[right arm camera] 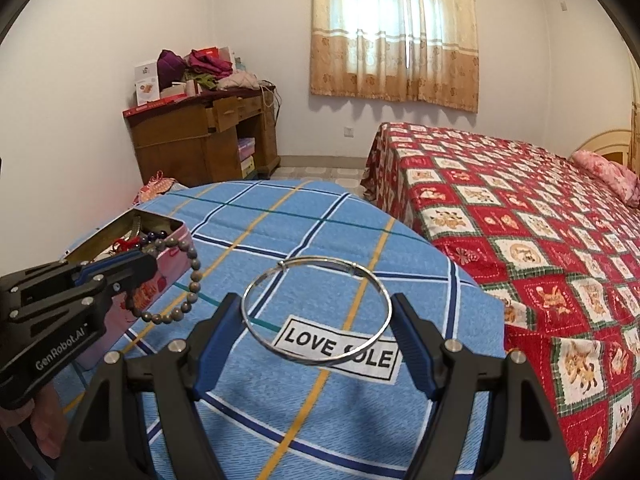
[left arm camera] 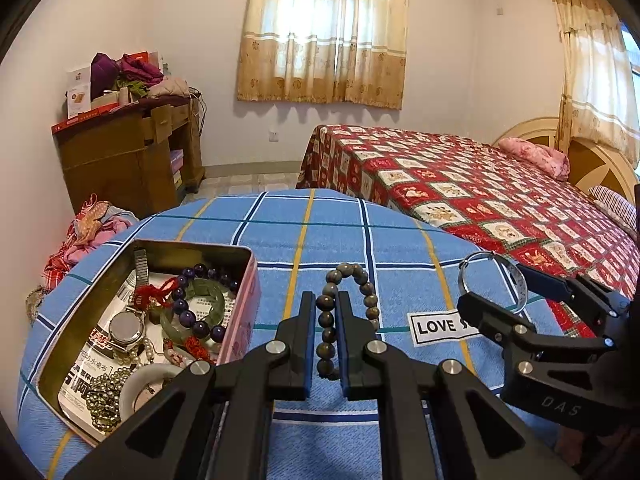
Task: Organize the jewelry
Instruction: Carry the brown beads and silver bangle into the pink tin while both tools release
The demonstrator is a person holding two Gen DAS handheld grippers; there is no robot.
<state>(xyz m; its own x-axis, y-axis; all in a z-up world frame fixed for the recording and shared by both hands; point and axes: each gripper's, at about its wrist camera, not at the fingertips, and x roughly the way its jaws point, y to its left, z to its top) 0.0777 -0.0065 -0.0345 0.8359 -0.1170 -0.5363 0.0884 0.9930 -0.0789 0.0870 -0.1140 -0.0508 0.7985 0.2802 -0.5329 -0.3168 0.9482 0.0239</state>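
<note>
Left claw [left arm camera: 326, 320] pinches bead bracelet [left arm camera: 352, 308].

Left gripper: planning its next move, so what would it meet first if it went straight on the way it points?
Left gripper, shut on the grey-brown bead bracelet, points over the blue plaid tablecloth. Likely that cloth first; depth is unclear.

A: Where is the bead bracelet [left arm camera: 347, 312]?
B: It hangs as a loop of grey-brown beads, pinched in the left tool [left arm camera: 326, 332], beside the open tin [left arm camera: 240, 276] full of jewelry.
A: And the silver bangle [right arm camera: 317, 312]?
B: Thin, round, held level across the right tool [right arm camera: 318, 334].
</note>
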